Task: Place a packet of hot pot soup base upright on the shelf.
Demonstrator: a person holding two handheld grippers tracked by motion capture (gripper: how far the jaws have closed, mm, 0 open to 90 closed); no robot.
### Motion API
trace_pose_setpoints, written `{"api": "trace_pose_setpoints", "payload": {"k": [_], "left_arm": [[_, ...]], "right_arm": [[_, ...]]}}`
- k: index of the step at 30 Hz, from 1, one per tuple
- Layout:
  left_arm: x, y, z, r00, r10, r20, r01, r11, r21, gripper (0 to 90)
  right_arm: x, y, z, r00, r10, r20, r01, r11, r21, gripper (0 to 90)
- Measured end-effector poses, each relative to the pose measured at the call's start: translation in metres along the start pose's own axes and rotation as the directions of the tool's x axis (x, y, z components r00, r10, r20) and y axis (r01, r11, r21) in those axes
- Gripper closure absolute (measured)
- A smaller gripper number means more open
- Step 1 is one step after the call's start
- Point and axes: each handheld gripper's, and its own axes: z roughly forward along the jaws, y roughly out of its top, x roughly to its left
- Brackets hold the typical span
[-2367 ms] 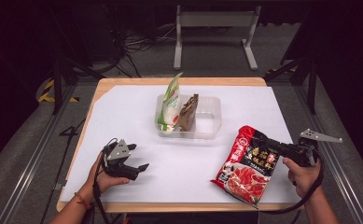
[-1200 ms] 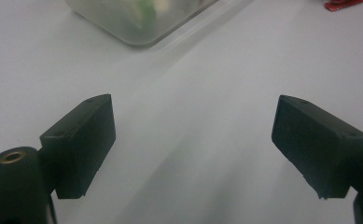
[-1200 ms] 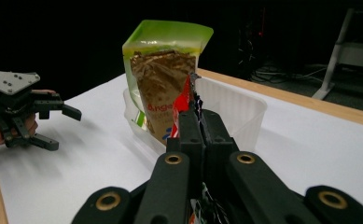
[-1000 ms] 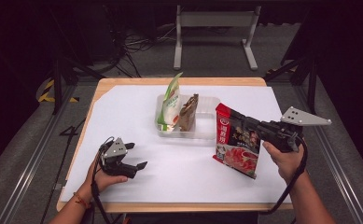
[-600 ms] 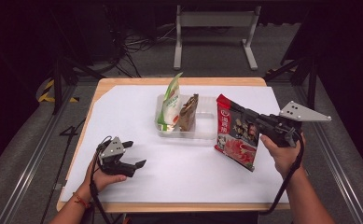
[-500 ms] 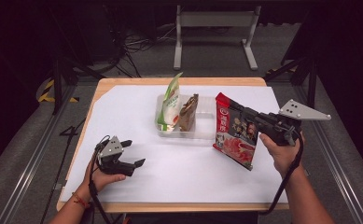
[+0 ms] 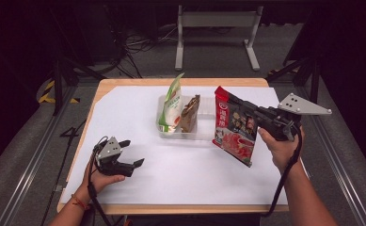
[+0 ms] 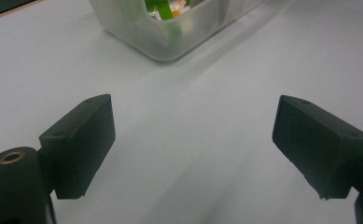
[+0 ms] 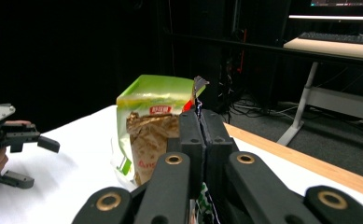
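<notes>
My right gripper (image 7: 252, 112) is shut on a red snack packet (image 7: 233, 128) and holds it upright in the air, just right of the clear plastic tub (image 7: 204, 134). In the right gripper view its jaws are pressed together on the packet's thin edge (image 9: 198, 93). A green packet (image 7: 172, 102) and a brown packet (image 7: 189, 113) stand in the tub, also seen as the green packet (image 9: 153, 99) and brown packet (image 9: 146, 142). My left gripper (image 7: 132, 153) rests open near the table's front left, jaws wide over bare white paper (image 8: 188, 126).
White paper (image 7: 124, 113) covers the wooden table (image 7: 138, 82). The tub's corner (image 8: 170, 39) lies ahead of the left gripper. A white metal stand (image 7: 216, 33) and cables sit on the dark floor behind the table.
My right gripper lifted the red packet off the table at the right front, turned it upright and carried it leftward up to the tub. The left gripper barely shifted.
</notes>
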Motion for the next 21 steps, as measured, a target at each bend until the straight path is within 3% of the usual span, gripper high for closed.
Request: {"api": "trace_pose_setpoints", "payload": {"k": [8, 16, 21], "left_arm": [[-0.002, 0.0, 0.003, 1.0, 0.004, 0.008, -0.004, 0.9999, 0.016, 14.0], [-0.003, 0.0, 0.005, 0.9997, 0.012, 0.021, -0.013, 0.9996, 0.026, 14.1], [-0.004, 0.0, 0.006, 0.9995, 0.016, 0.025, -0.017, 0.9994, 0.031, 14.1]], "right_arm": [[0.0, 0.012, 0.006, 0.9996, -0.016, 0.025, 0.016, 1.0, -0.017, 89.2], [0.001, 0.024, 0.019, 0.9997, -0.007, 0.022, 0.007, 0.999, -0.033, 89.1], [0.002, 0.032, 0.03, 0.9988, -0.017, 0.045, 0.018, 0.999, -0.029, 89.1]]}}
